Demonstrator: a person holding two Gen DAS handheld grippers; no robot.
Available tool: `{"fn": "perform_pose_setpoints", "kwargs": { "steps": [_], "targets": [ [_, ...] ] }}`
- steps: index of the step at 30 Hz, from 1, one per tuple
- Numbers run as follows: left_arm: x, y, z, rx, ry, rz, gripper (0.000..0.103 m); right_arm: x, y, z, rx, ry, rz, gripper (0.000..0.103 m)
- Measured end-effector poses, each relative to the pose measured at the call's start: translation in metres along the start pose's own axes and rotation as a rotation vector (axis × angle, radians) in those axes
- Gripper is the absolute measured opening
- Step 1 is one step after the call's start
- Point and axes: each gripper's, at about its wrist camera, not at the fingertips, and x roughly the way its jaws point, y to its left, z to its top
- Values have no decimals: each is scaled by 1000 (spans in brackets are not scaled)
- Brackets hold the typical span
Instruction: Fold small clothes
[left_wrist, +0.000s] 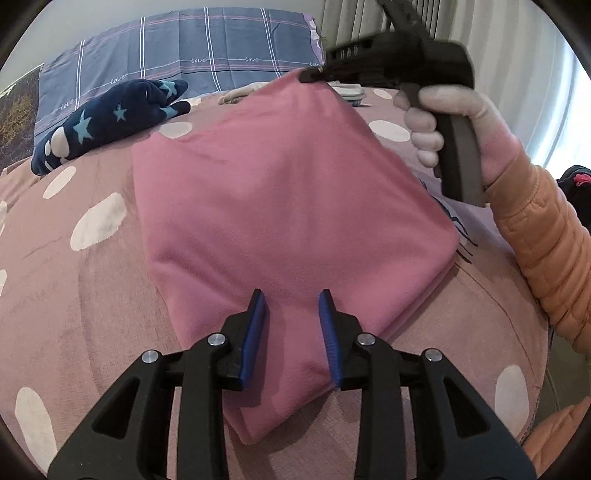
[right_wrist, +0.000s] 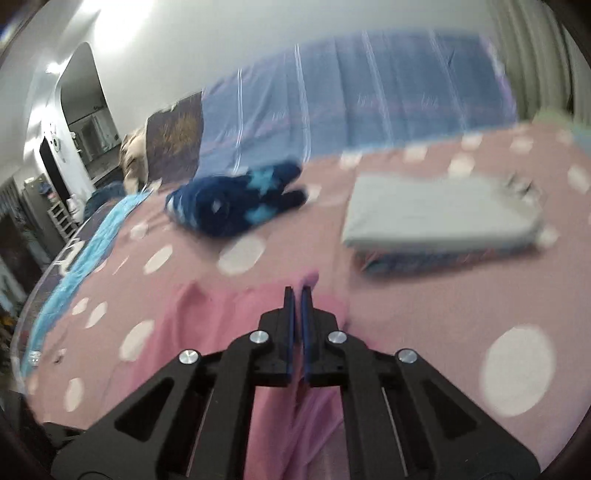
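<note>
A pink garment (left_wrist: 280, 206) lies partly folded on the spotted pink bedspread (left_wrist: 74, 280). My left gripper (left_wrist: 291, 299) is open, its blue pads on either side of the garment's near corner, not closed on it. My right gripper (left_wrist: 310, 75) is shut on the garment's far corner and holds it lifted. In the blurred right wrist view the right gripper (right_wrist: 298, 291) is shut with the pink garment (right_wrist: 207, 325) pinched between its pads.
A navy star-patterned garment (left_wrist: 110, 118) lies crumpled at the back left, also in the right wrist view (right_wrist: 236, 206). A folded grey pile (right_wrist: 439, 218) sits at the back right. A blue plaid pillow (left_wrist: 184, 51) lines the head of the bed.
</note>
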Motion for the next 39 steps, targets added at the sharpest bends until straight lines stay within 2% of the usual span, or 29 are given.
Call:
{"fn": "perform_pose_setpoints", "kwargs": {
  "steps": [2,3,5,7,9,11,14,16,17,19,20,22,24,26,28,29,30,31,33,35,39],
  "targets": [
    [1,0,1,0,2,1,32,27,-15,-11,32,107,-43,4],
    [0,2,1,1,2,1,32,44,-24,-22,70,196,-37,10],
    [-1,1,1,3,0,4,32,39,-29,-25,102,161,-21,10],
    [-1,-1,1,5,-2,7,32,20,-25,-17,97,107,-50,21],
    [-2,-3,1,11,-4,18,33,-7,-10,-9,53,46,-62,21],
    [-4,-7,0,21,-7,32,33,-27,9,-8,3,28,-4,21],
    [-13,-3,3,-19,-28,17,31,-45,47,-21,-108,67,143,24],
    [-22,7,9,-79,-57,-23,17,-40,61,-35,-159,115,149,40],
    [-28,11,15,-92,-74,-22,14,-36,63,-42,-170,130,134,43],
    [-38,19,36,-70,-131,20,11,-18,56,-57,-153,193,70,42],
    [-39,23,47,-58,-150,33,11,-11,49,-63,-115,219,70,39],
    [-32,34,68,-51,-160,54,11,-10,44,-69,-86,208,89,38],
    [-16,47,85,-58,-147,73,11,-13,49,-71,-108,201,79,38],
    [7,62,94,-72,-111,123,11,-12,49,-73,-124,194,74,39],
    [40,87,88,-112,-31,240,13,-11,45,-75,-123,181,81,35],
    [50,102,77,-152,-26,225,13,-12,43,-76,-115,175,82,32],
    [46,110,74,-188,-54,179,13,-10,40,-76,-100,173,85,29],
    [40,114,72,-213,-58,165,13,-10,37,-75,-81,176,95,28],
    [35,111,71,-186,-46,230,13,-7,36,-71,-72,187,101,28],
    [33,108,70,-175,-43,239,13,-8,38,-63,-66,202,95,28],
    [13,106,89,-171,-114,135,11,-23,48,-35,-109,144,77,29]
  ]
}}
